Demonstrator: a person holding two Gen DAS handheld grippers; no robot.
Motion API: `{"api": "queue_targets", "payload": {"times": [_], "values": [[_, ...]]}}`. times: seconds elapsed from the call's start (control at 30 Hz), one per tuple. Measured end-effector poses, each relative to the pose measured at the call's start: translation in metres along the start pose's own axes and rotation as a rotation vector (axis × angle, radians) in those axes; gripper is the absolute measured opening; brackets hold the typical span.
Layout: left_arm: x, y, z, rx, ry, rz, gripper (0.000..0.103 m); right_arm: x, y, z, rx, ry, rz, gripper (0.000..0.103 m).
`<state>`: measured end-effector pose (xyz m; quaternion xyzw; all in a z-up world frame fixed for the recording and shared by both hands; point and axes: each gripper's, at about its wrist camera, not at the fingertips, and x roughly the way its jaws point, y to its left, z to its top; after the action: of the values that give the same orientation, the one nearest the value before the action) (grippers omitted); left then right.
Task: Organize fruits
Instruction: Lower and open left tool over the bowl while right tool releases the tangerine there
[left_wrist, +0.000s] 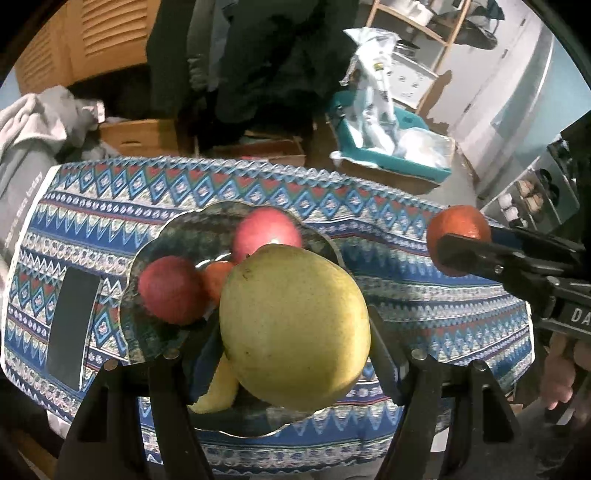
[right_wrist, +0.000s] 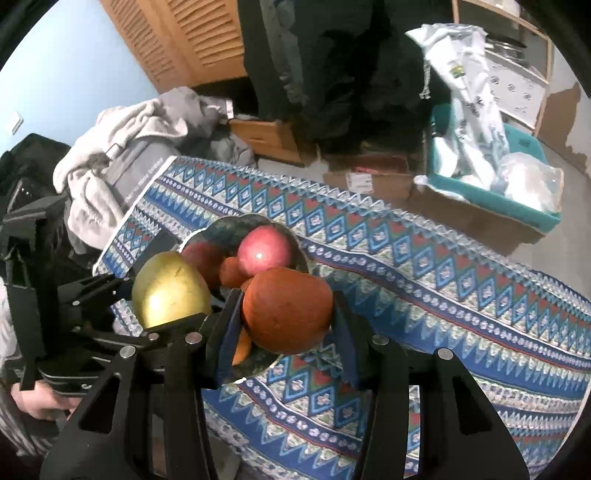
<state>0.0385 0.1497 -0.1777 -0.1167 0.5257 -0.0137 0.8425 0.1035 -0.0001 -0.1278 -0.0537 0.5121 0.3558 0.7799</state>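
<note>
A worktop under a blue, patterned cloth (left_wrist: 369, 229) stands in a cluttered room, with a dark phone (left_wrist: 72, 325) lying flat at its left. The glass plate (left_wrist: 173, 236) holds two red apples (left_wrist: 171, 290), one small orange piece and a yellow one. The left tongs (left_wrist: 295, 332) pinch one big yellow-green pear (left_wrist: 295, 325) above the plate. The right tongs (right_wrist: 286, 314) pinch one orange (right_wrist: 288, 310) over the plate's near rim.

The letters "DA" stand in white on the right claw (left_wrist: 461, 254) body, lower right edge of the left wrist view; grey garment (left_wrist: 22, 192) print is unreadable.
</note>
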Motion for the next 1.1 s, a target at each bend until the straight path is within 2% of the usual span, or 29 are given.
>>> {"api": "queue_targets", "payload": {"times": [0.2,0.73,0.93,1.1], "values": [[0.017,0.021,-0.004,-0.020,0.032,0.034,0.073,0.022,0.008,0.001,-0.011,0.041,0.009,0.047],[0.051,0.051,-0.015,-0.090,0.144,0.050,0.073,0.064,0.019,-0.003,-0.027,0.119,0.013,0.047],[0.053,0.052,-0.014,-0.091,0.139,0.047,0.073,0.070,0.021,-0.004,-0.031,0.132,0.019,0.047],[0.039,0.045,-0.012,-0.064,0.115,0.049,0.075,0.073,0.021,-0.007,-0.031,0.141,0.024,0.047]]}}
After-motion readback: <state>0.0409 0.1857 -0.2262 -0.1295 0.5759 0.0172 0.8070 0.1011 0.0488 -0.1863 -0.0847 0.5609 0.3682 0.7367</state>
